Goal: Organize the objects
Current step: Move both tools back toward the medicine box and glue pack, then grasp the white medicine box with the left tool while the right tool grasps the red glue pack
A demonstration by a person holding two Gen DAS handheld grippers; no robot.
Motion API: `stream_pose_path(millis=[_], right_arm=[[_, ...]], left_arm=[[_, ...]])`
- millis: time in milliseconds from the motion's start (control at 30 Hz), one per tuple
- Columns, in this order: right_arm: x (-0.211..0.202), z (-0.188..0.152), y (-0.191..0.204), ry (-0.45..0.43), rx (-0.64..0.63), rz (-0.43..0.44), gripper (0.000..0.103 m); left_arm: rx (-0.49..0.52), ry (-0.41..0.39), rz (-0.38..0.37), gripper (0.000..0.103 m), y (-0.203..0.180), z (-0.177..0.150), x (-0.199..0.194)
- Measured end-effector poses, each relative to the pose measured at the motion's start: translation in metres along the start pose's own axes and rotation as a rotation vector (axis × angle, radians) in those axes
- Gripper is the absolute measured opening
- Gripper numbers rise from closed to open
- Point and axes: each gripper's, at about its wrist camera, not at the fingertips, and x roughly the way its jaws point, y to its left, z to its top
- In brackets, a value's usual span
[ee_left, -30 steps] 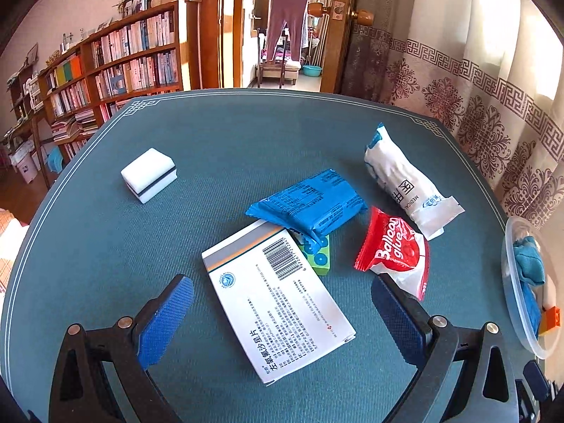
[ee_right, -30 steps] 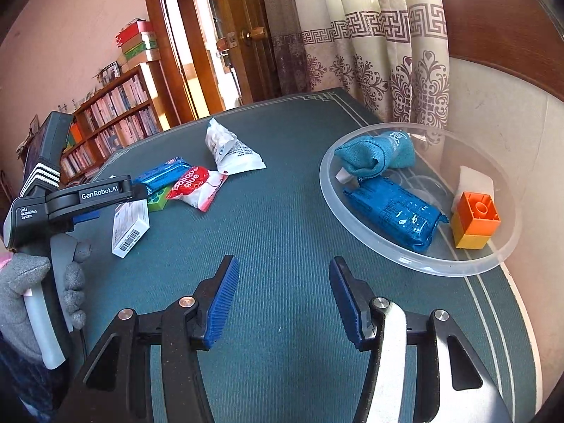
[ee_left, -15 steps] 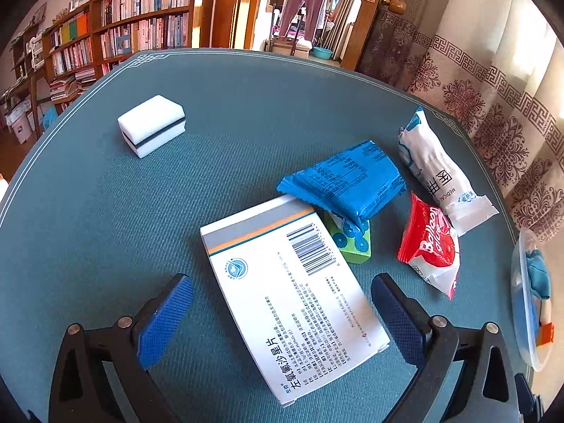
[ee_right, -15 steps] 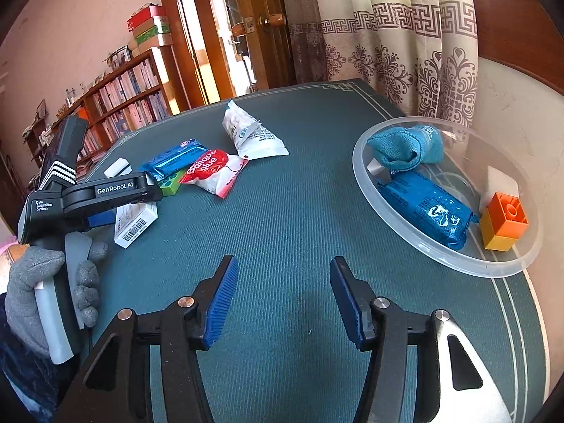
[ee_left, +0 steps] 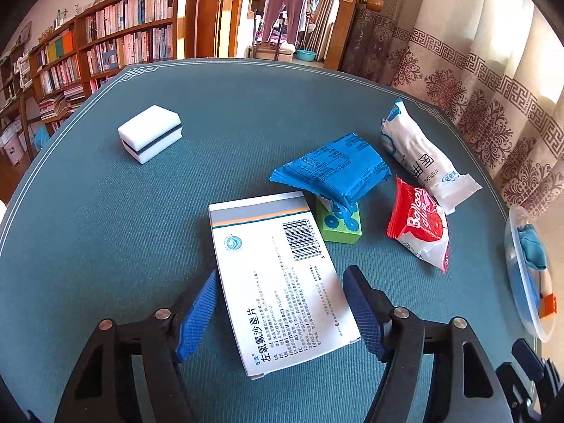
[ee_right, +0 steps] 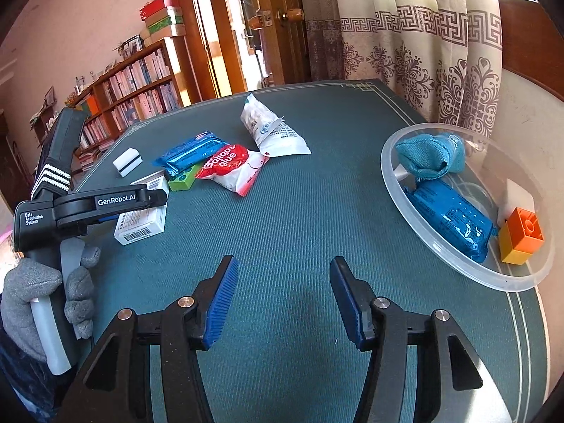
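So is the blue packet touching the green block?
Touching. The left wrist view shows the blue packet lying across the green block's top, its lower edge resting on the studs with no gap.

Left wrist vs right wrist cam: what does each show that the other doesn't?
Left wrist only: the white medicine box lying between the closing jaws of the left gripper, pads not yet on it.

Right wrist only: the right gripper open over bare table, the gloved hand, the blue packet inside the clear bowl.

Both: sponge, green block, red Balloon glue bag.
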Motion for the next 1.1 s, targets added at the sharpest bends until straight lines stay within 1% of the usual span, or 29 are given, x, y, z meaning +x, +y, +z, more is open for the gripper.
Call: stream_pose_path(millis=[100, 233, 400, 500, 567, 600, 700, 800, 900, 1033, 1100], right_arm=[[0.004, 0.007, 0.002, 0.004, 0.0, 0.022, 0.056], [0.015, 0.016, 0.007, 0.014, -0.006, 0.055, 0.056], [0.028, 0.034, 0.02, 0.0, -0.033, 0.156, 0.056], [0.037, 0.046, 0.031, -0.006, -0.063, 0.199, 0.056], [0.045, 0.056, 0.039, -0.008, -0.087, 0.212, 0.056], [0.049, 0.061, 0.042, -0.006, -0.096, 0.218, 0.056], [0.066, 0.074, 0.051, 0.014, -0.119, 0.226, 0.057], [0.081, 0.085, 0.059, 0.025, -0.145, 0.235, 0.057], [0.094, 0.096, 0.063, 0.027, -0.172, 0.233, 0.057], [0.11, 0.106, 0.06, 0.043, -0.161, 0.26, 0.062], [0.118, 0.11, 0.057, 0.049, -0.154, 0.254, 0.062]], left_arm=[[0.03, -0.008, -0.012, 0.073, 0.004, -0.005, -0.003], [0.043, -0.004, 0.014, 0.071, 0.009, -0.007, -0.002], [0.051, -0.015, 0.02, 0.072, 0.008, -0.007, -0.002], [0.05, -0.02, 0.012, 0.081, 0.008, -0.007, 0.0], [0.038, -0.02, 0.021, 0.097, 0.009, -0.007, 0.002], [0.026, -0.018, 0.022, 0.098, 0.011, -0.007, 0.002], [0.006, -0.026, 0.015, 0.099, 0.015, -0.007, 0.001], [0.01, -0.032, 0.015, 0.099, 0.015, -0.007, 0.001], [0.004, -0.039, -0.002, 0.099, 0.016, -0.007, 0.001], [0.005, -0.041, -0.001, 0.097, 0.014, -0.006, 0.002], [0.012, -0.042, 0.004, 0.095, 0.014, -0.006, 0.002]])
